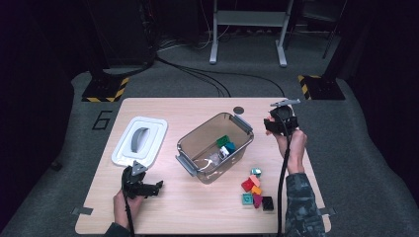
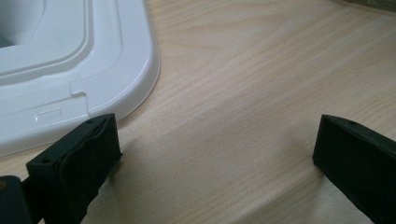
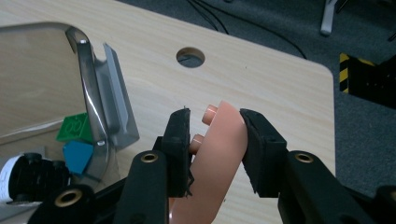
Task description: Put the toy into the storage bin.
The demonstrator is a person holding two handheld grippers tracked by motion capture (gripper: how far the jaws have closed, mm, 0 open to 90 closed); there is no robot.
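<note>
— One peach brick [image 3: 219, 154] sits clamped between the right gripper [image 3: 214, 140] pads, beside the clear bin [image 3: 100, 107]. Handling?
— Light, rigid, smooth plastic, likely slippery; flat faces grip best. Left gripper [image 2: 215, 154] gapes wide, empty, near the white lid [image 2: 70, 65].

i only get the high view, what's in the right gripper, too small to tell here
Observer: The right gripper is shut on a peach studded brick.
Operator: is it over the bin
Observer: No, beside it; the clear bin lies to its left in the right gripper view, holding a green brick and a blue brick.
Operator: and the left one
Observer: The left gripper is open over bare table, next to the white lid.
</note>
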